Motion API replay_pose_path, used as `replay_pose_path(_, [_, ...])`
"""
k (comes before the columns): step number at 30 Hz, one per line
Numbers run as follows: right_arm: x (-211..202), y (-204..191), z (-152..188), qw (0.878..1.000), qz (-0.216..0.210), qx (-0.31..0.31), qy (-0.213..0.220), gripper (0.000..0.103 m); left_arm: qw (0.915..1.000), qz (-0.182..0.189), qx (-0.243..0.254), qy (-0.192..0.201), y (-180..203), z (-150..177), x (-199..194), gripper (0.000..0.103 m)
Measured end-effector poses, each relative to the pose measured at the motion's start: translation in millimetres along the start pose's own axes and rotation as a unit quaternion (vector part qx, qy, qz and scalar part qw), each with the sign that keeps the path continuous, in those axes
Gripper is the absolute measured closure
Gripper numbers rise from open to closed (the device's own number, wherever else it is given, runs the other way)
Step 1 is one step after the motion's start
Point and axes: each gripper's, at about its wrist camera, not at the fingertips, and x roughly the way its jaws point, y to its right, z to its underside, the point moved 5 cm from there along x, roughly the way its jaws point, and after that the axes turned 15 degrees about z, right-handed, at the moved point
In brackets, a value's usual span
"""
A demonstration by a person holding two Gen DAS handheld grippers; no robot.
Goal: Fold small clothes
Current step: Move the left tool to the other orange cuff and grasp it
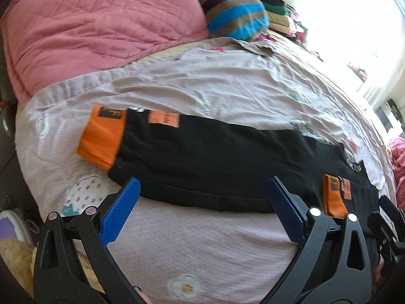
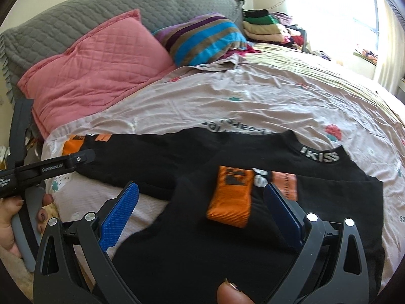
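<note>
A black long-sleeved shirt (image 1: 215, 152) with orange cuffs lies flat on the bed sheet (image 1: 202, 81). One sleeve stretches left and ends in an orange cuff (image 1: 101, 136). The other sleeve is folded across the body, its orange cuff (image 2: 230, 197) lying below the collar (image 2: 319, 155). My left gripper (image 1: 202, 185) is open, just over the shirt's near edge, with nothing between its blue pads. My right gripper (image 2: 201, 190) is open above the folded sleeve, its fingers to either side of that cuff. The left gripper (image 2: 63, 164) also shows at the right wrist view's left edge, held by a hand.
A pink quilted pillow (image 2: 96, 68) and a striped pillow (image 2: 202, 40) lean on the grey headboard (image 2: 76, 17). Stacked clothes (image 2: 265, 25) sit at the far corner by a bright window. The bed's edge drops off at the left, by a plush toy (image 1: 15, 261).
</note>
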Motion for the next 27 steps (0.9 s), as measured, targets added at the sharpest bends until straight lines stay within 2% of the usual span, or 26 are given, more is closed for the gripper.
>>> replay_pose_path(10, [13,-49,2,0.999,-0.028,-0.034,-0.012,0.005,0.9981,-0.027,-0.054,0.007,-53,-4,4,0.009])
replay_pose_path(13, [16,-58,5,0.998,-0.034,-0.04,-0.017,0.005,0.9964,-0.025,-0.08,0.013,-70,-5,8,0.01])
replay_pose_path(15, [19,-61,7,0.998,-0.035,-0.043,-0.021,0.005,0.9942,-0.018,-0.104,0.022,-82,-6,11,0.01])
replay_pose_path(18, [21,-61,9,0.998,-0.033,-0.039,-0.025,0.005,0.9916,-0.03,-0.12,0.037,-97,-8,17,0.01])
replay_pose_path(19, [22,-59,10,0.998,-0.033,-0.037,-0.026,0.005,0.9911,-0.029,-0.122,0.044,-100,-9,17,0.013])
replay_pose_path(21, [23,-55,11,0.999,-0.032,-0.031,-0.028,0.005,0.9901,-0.035,-0.124,0.057,-104,-13,18,0.025])
replay_pose_path(23, [24,-50,13,0.999,-0.028,-0.023,-0.032,0.005,0.989,-0.036,-0.125,0.07,-106,-18,17,0.048])
replay_pose_path(24, [25,-46,15,0.999,-0.025,-0.02,-0.035,0.005,0.9887,-0.021,-0.125,0.079,-106,-21,15,0.054])
replay_pose_path(26, [25,-39,18,0.999,-0.02,-0.012,-0.038,0.005,0.9871,0.019,-0.129,0.093,-103,-23,11,0.092])
replay_pose_path(27, [26,-35,19,0.999,-0.018,-0.007,-0.04,0.005,0.9862,0.03,-0.128,0.1,-101,-24,7,0.097])
